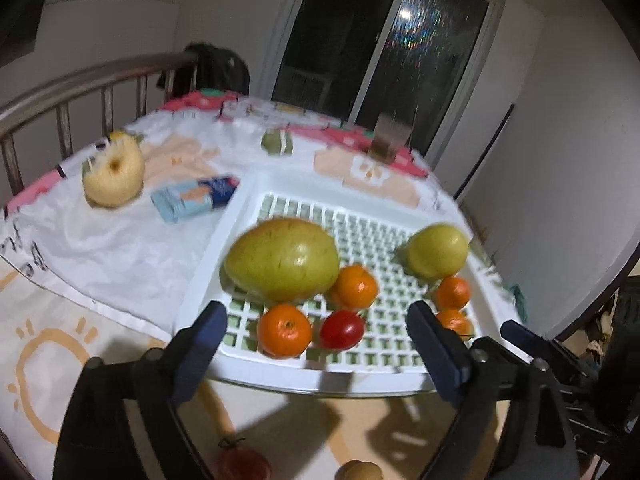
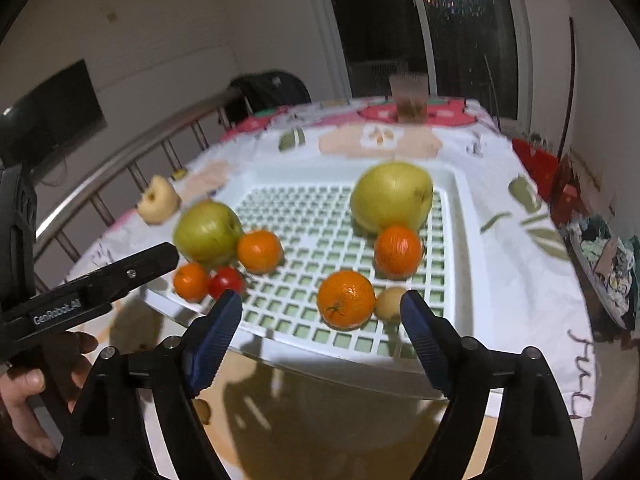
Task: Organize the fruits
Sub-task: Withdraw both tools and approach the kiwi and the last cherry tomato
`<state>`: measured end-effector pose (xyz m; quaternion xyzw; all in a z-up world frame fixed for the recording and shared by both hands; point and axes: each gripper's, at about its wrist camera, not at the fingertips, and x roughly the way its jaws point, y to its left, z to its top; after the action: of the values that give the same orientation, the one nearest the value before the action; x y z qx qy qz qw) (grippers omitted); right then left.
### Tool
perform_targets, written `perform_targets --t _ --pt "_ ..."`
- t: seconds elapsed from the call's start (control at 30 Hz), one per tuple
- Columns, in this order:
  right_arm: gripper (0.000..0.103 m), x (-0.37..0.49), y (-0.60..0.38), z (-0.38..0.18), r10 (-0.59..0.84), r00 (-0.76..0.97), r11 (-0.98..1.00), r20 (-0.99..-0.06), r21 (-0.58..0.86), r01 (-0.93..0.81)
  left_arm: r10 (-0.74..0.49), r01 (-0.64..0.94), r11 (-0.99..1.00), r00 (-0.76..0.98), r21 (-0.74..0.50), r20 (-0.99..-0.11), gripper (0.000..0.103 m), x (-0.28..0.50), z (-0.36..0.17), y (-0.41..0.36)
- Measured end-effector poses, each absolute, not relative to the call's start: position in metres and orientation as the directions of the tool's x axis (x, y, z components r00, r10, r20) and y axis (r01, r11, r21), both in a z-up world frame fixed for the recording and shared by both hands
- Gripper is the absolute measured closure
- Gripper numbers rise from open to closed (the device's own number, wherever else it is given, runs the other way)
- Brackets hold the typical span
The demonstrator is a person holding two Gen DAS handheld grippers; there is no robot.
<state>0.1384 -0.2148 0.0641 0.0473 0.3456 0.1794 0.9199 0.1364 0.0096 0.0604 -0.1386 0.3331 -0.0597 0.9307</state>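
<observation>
Both tongs, the left tongs [image 1: 314,342] and the right tongs [image 2: 322,322], hang spread and empty over the near edge of the white tray [image 1: 248,184]. Inside it lie two green fruits, several oranges and a tomato [image 1: 342,329]. One pale apple [image 1: 114,174] sits far left on the tabletop [image 1: 120,248], outside the tray, so the sorting looks mostly done.

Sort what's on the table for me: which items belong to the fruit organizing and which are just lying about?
Job items:
white tray
two large green fruits
four oranges
red tomato
small brown fruit
pale yellow fruit, outside the tray

Lying about:
blue packet
glass
</observation>
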Motion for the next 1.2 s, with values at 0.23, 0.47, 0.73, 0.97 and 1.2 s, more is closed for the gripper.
perform_targets --t 0.23,0.47,0.73,0.97,1.2 --pt "0.009 0.116 -0.219 0.092 0.38 0.743 0.925 -0.551 0.25 -0.287 -0.164 0.018 0.963 0.829 -0.267 -0.535 0.003 0.112 0.081 0.013" --pt "0.008 0.092 -0.209 0.106 0.396 0.766 0.918 -0.506 0.227 -0.325 -0.169 0.033 0.963 0.846 -0.267 -0.506 0.003 0.093 0.088 0.019" --pt "0.008 0.072 -0.197 0.109 0.405 0.775 0.914 -0.485 0.187 -0.361 -0.173 0.04 0.962 0.855 -0.271 -0.489 0.003 0.074 0.085 0.026" --pt "0.008 0.058 -0.187 0.103 0.394 0.782 0.915 -0.483 0.123 -0.384 -0.145 0.027 0.972 0.851 -0.233 -0.505 0.003 0.063 0.074 0.029" --pt "0.008 0.048 -0.179 0.095 0.395 0.774 0.906 -0.495 0.07 -0.418 -0.108 0.0 0.979 0.849 -0.205 -0.517 0.003 0.052 0.065 0.037"
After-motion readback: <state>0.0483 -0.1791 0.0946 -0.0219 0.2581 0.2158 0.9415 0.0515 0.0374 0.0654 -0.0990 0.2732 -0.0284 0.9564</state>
